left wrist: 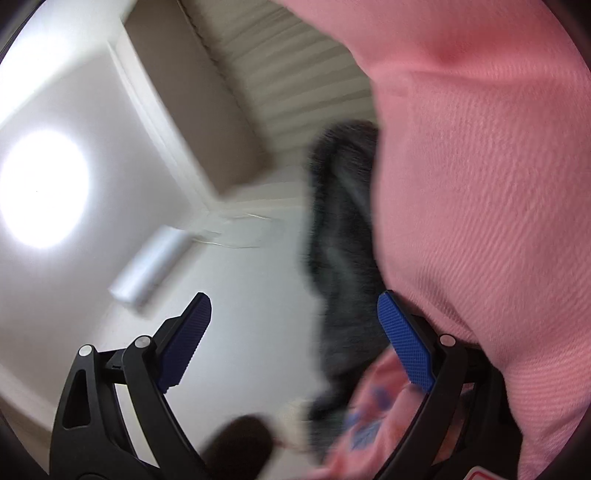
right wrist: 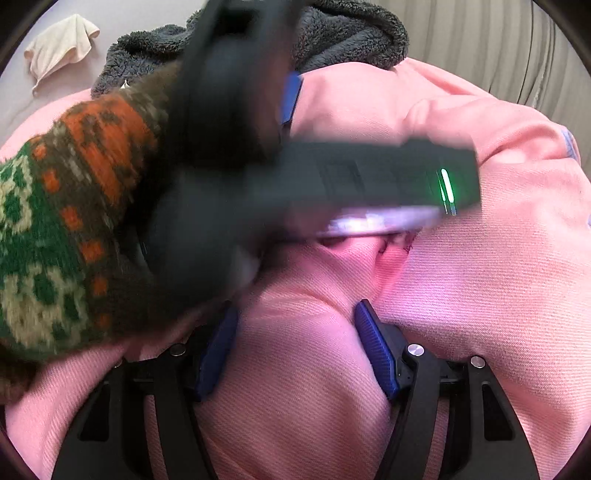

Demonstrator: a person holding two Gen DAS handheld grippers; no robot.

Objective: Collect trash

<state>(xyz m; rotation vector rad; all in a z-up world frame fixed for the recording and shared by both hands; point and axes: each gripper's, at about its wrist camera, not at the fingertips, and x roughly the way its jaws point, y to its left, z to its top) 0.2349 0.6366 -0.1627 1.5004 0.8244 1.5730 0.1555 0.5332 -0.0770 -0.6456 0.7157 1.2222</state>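
A large pink cloth (right wrist: 480,277) fills the right wrist view and hangs at the right of the left wrist view (left wrist: 480,184). My right gripper (right wrist: 295,332) is partly closed, with a fold of the pink cloth between its blue pads (right wrist: 376,350). My left gripper (left wrist: 291,332) is open and empty, tilted up toward the ceiling; its right pad (left wrist: 406,339) is against the pink cloth. The left gripper's blurred black body (right wrist: 258,166) crosses the right wrist view. No trash item is clearly visible.
A dark grey fleece garment (right wrist: 332,33) lies behind the pink cloth and shows in the left wrist view (left wrist: 340,240). A cream cloth (right wrist: 59,48) lies at the far left. A patterned knit sleeve (right wrist: 66,221) covers the arm. A ceiling lamp (left wrist: 40,188) glows.
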